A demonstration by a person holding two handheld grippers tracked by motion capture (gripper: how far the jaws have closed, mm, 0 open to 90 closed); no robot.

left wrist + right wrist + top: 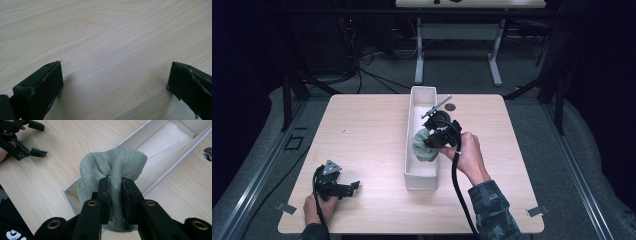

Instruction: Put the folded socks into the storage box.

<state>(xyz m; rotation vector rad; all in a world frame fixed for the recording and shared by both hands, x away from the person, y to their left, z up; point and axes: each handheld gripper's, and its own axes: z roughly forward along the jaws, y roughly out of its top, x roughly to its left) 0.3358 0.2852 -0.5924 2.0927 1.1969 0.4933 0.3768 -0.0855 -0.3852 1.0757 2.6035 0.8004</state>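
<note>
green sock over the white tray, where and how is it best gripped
Pinch the bunched fold at the top of the green sock, coming from above. It is soft and crumpled, so a gathered ridge fits between narrow jaws, as the right hand-held gripper does over the white tray.

Camouflage sleeve [494, 210] (black cable [458, 185] alongside)

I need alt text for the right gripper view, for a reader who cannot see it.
The right claw pinches a bunched grey-green cloth above the near end of a long white box on a light wooden table. The left claw, in a hand, rests at upper left.
</note>
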